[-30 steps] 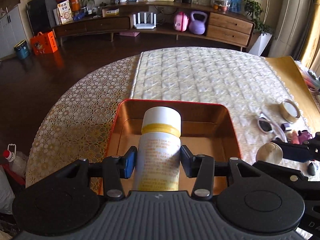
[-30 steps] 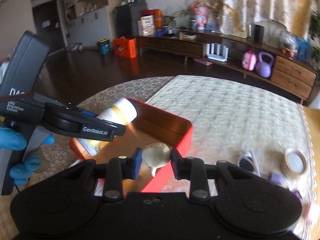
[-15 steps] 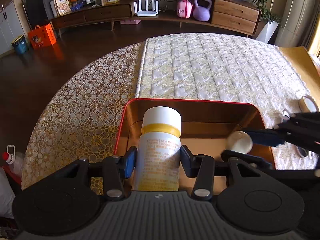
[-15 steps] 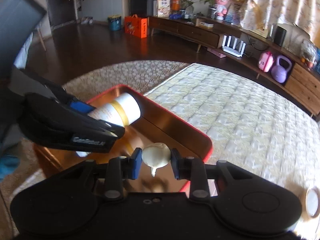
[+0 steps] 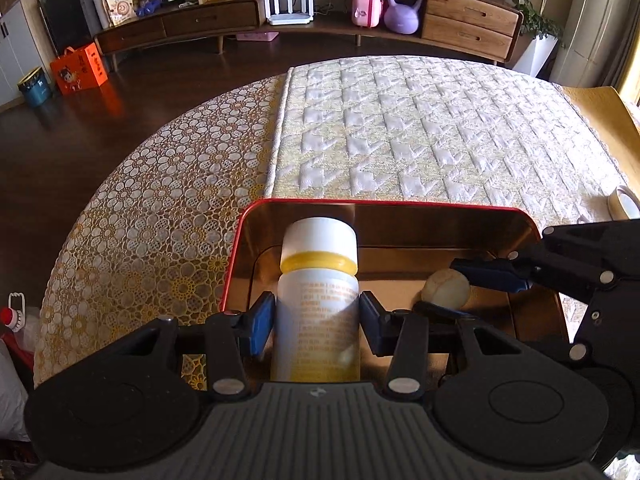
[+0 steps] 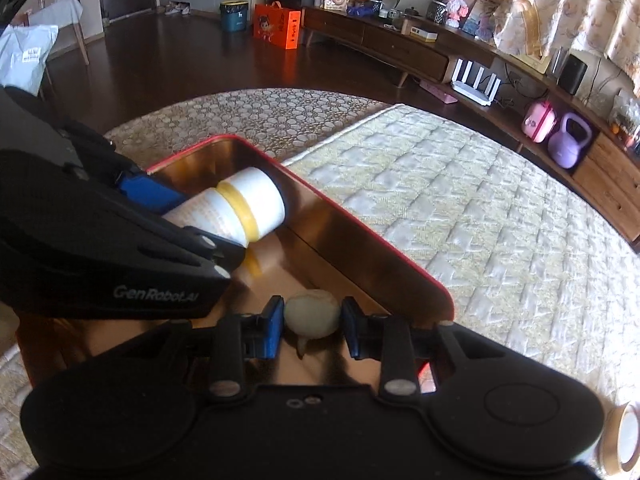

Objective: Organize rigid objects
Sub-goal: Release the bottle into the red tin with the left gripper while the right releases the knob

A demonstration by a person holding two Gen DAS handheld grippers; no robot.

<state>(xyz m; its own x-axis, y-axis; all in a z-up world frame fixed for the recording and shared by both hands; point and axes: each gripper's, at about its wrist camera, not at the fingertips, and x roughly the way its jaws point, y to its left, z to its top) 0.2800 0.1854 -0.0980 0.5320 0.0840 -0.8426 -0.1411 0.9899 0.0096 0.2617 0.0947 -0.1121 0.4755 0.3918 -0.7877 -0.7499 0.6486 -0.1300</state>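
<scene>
Living room, dark wood floor, low wooden sideboard [image 5: 304, 20] along the far wall bearing a white router [image 5: 289, 10], a pink case [image 5: 366, 10] and a purple kettlebell [image 5: 403, 10]; an orange box [image 5: 80, 69] stands on the floor. Round table [image 5: 140, 208] under a lace cloth, with a quilted runner [image 5: 432, 128] across its middle. Red-rimmed tin tray [image 5: 384, 203], gold inside, sits at the near edge of the runner. Left gripper [image 5: 316, 320]: blue pads clamped on the sides of a white bottle [image 5: 318, 280] with a yellow band, held cap-forward and tilted down over the tray's left part. Right gripper [image 6: 311, 326]: pads pressed on a small cream ball-shaped object [image 6: 312, 314], held over the tray's right part; contact with the tray floor cannot be told. Roll of tape [image 6: 622, 438] lies on the table right of the tray, well apart.
</scene>
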